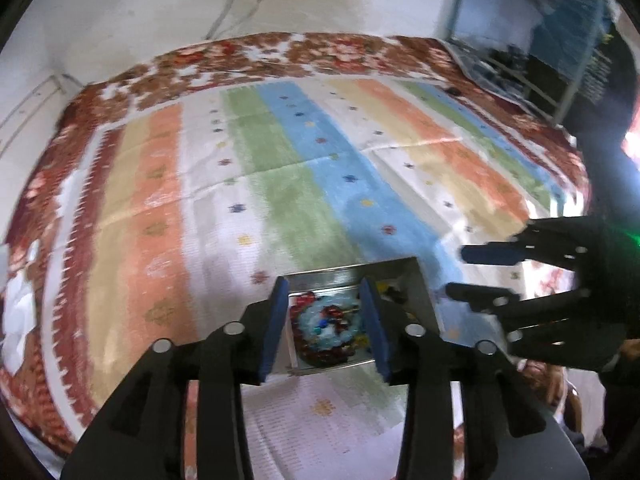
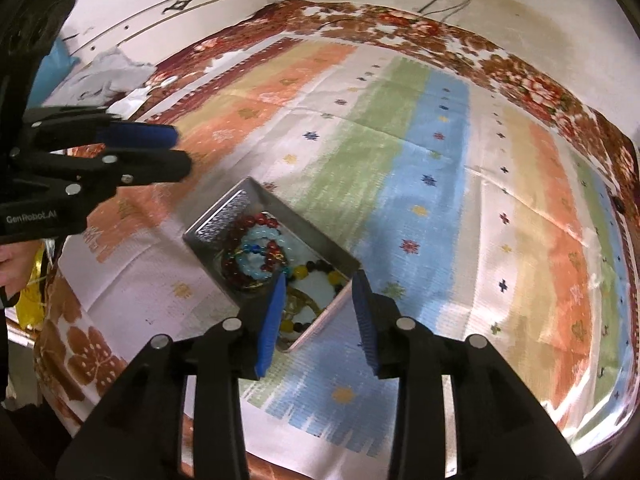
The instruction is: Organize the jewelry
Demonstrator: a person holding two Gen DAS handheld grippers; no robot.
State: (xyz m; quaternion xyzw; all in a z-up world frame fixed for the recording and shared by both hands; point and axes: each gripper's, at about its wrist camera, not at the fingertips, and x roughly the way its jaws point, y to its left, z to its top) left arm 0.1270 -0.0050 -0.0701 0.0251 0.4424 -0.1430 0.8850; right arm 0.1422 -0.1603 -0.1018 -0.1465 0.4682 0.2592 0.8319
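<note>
All visible beaded bracelets [image 2: 256,256] are gathered in the rectangular metal tray [image 2: 224,216] at lower centre, none seen loose on the striped cloth [image 2: 420,160], while both the left gripper [image 1: 326,324] and the right gripper [image 2: 320,320] are held wide open and empty.

Bed [image 2: 520,92] under floral blanket; striped cloth [image 2: 400,160] spread on it; metal tray [image 2: 224,212] on cloth.

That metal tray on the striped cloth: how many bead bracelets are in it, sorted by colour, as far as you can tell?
Dark red bracelet: 1
Pale blue bracelet: 1
Yellow-and-black bracelet: 1
Mixed-colour strand: 1, partly blurred
Total: 4 visible in the tray; coils overlap, so more may be hidden.
</note>
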